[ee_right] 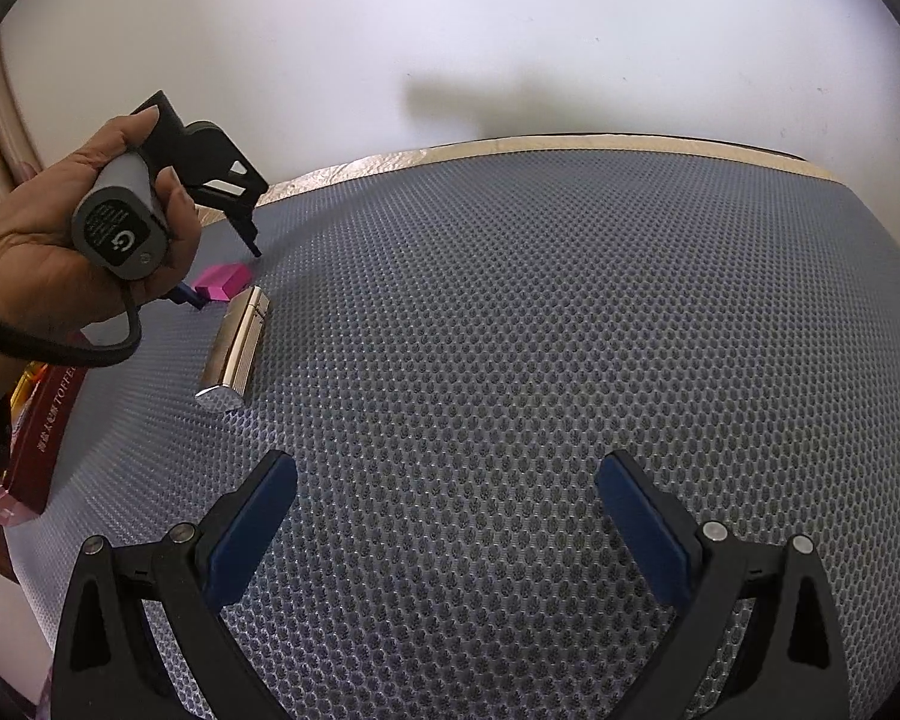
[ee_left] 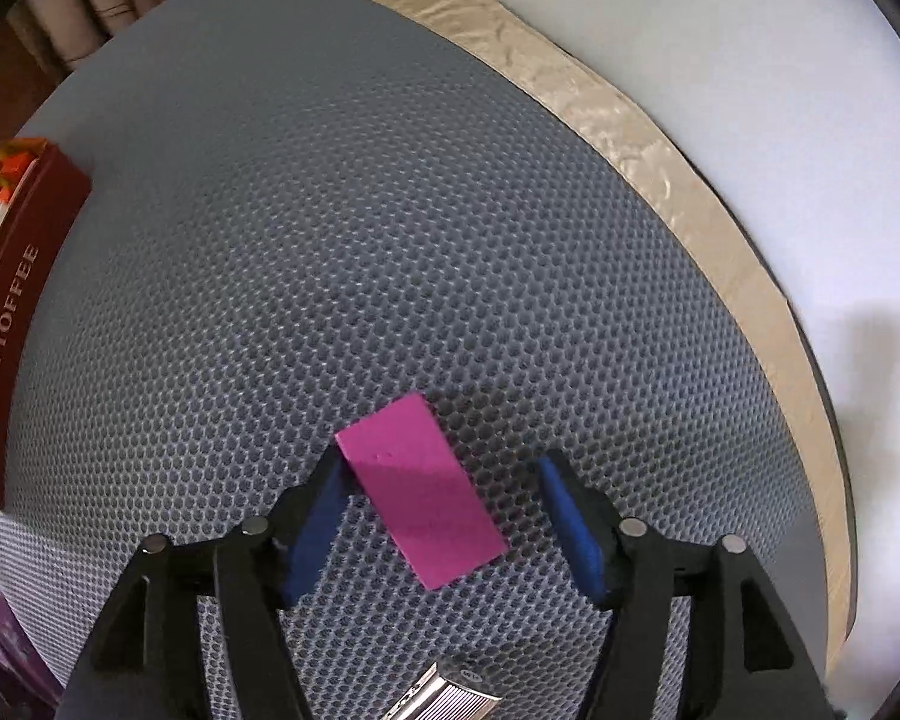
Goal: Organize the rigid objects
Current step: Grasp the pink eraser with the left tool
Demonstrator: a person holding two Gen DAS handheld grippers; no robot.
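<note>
A magenta rectangular block [ee_left: 421, 491] lies flat on the grey mesh mat [ee_left: 330, 240], between the open fingers of my left gripper [ee_left: 438, 468]; the left pad [ee_left: 321, 510] is next to its left edge. It also shows in the right wrist view [ee_right: 221, 282], with the left gripper [ee_right: 222, 279] over it. A shiny silver ridged box [ee_right: 234, 348] lies just behind the block, its end visible in the left wrist view [ee_left: 441, 693]. My right gripper [ee_right: 447, 474] is open and empty over the bare mat.
A dark red TOFFEE box [ee_left: 12, 324] holding colourful items stands at the mat's left edge, also in the right wrist view [ee_right: 42, 438]. Tan tape [ee_left: 660, 156] borders the mat's far edge by a white wall [ee_right: 450, 30].
</note>
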